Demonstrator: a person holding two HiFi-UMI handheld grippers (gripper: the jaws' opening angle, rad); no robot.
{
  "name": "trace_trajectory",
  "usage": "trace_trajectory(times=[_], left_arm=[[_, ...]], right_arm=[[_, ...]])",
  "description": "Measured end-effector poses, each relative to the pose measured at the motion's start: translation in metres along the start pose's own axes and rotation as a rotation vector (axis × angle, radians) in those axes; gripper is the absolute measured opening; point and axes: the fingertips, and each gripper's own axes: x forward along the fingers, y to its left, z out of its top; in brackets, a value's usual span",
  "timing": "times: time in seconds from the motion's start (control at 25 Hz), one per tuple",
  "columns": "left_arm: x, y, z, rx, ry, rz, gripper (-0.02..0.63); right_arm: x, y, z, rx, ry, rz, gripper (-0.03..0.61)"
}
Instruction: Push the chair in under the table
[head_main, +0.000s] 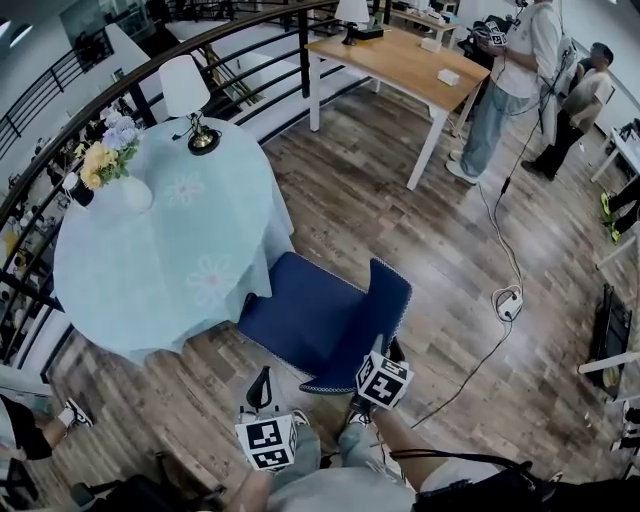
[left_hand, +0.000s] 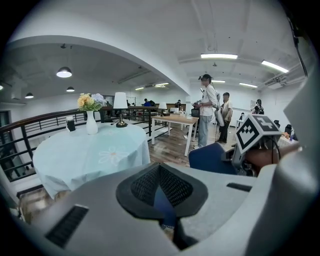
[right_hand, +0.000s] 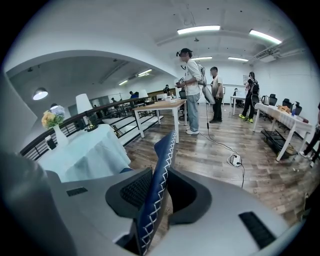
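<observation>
The blue chair (head_main: 310, 315) stands at the middle of the head view. The far side of its seat is tucked under the hanging cloth of the round table (head_main: 150, 260), and its stitched backrest (right_hand: 161, 170) stands clear on the right side. The right tool (head_main: 385, 352) is clenched on the near end of that backrest: in the right gripper view the padded edge with its white cross-stitching passes between the two pads, which press on it from both sides. The left tool (head_main: 262, 388) sits lower left of it, beside the seat's near edge. Its jaws are drawn close together with nothing clamped, and only a narrow slit between them shows blue seat and floor beyond. Whether its tips touch the seat I cannot tell.

On the pale blue cloth, toward the upper left, stand a white vase (head_main: 132, 193) of yellow and lilac flowers (head_main: 100, 160) and a small lamp (head_main: 185, 88) with a white shade. A dark railing (head_main: 100, 95) curves behind the table. At upper right are a wooden table (head_main: 400, 60) with white legs and two standing people (head_main: 520, 70). A cable runs across the plank floor to a power strip (head_main: 510, 302).
</observation>
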Motion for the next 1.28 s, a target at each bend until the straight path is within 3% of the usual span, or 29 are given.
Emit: trace_trajectory(times=[1.28], left_arm=[[0.005, 0.052, -0.004, -0.072, -0.005, 0.065, -0.002]], right_arm=[[0.035, 0.08, 0.016, -0.029, 0.008, 0.042, 0.103]])
